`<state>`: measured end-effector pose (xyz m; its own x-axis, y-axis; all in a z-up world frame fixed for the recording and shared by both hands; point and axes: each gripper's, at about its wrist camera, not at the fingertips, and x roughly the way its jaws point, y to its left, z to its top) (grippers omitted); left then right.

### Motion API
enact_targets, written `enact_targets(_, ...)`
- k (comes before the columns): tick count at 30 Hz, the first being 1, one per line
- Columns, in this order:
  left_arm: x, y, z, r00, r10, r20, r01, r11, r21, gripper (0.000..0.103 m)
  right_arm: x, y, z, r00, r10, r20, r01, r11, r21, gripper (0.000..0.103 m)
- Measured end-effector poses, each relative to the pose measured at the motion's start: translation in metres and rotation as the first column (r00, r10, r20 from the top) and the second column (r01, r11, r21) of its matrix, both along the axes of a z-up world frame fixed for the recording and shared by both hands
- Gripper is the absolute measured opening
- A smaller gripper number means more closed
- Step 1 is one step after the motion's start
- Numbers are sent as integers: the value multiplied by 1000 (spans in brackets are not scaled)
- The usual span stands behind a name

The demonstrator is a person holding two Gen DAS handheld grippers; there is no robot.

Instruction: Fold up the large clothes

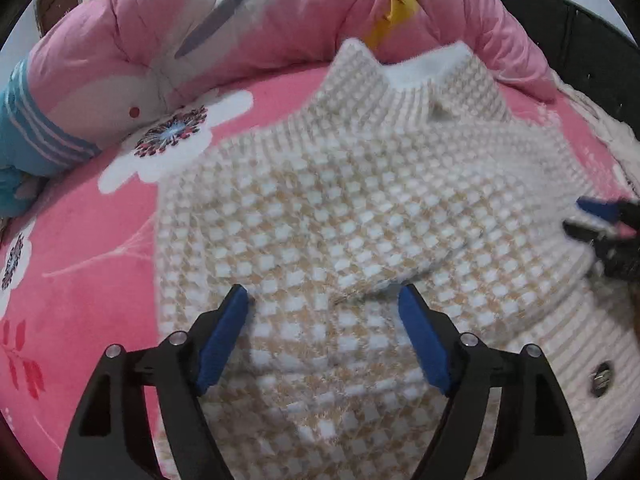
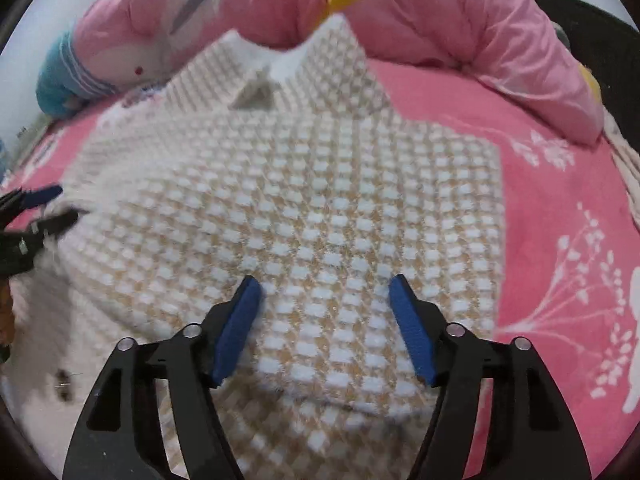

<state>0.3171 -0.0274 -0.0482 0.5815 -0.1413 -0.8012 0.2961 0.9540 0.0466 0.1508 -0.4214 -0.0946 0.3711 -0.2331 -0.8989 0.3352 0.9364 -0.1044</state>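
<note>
A cream and tan checked knit sweater [image 1: 340,200] lies spread on a pink bedspread [image 1: 80,240], its white collar [image 1: 416,68] at the far end. A folded layer of it ends in an edge just ahead of my left gripper [image 1: 324,294], which hovers open over the knit with nothing between its blue pads. My right gripper [image 2: 325,282] is also open above the sweater [image 2: 320,200], empty. Each gripper shows at the edge of the other's view: the right gripper [image 1: 592,216] at the sweater's right side, the left gripper [image 2: 56,204] at its left side.
A rolled pink quilt [image 1: 240,20] with a blue striped end [image 1: 32,132] lies along the far side of the bed, behind the collar. A dark button [image 1: 602,376] sits on the sweater's ribbed hem. Bare pink bedspread [image 2: 560,200] shows to the right.
</note>
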Motion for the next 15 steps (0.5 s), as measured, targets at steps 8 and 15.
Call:
enact_targets(8,-79,19,60,997,67,40,-64,996,-69,78,-83,68,74,996,20,88,-18,999,-28,85)
enact_targets(15,-198,11,61,997,3,79,4,996,-89,86,-172,135,75,996,31,78,-34,999,37,88)
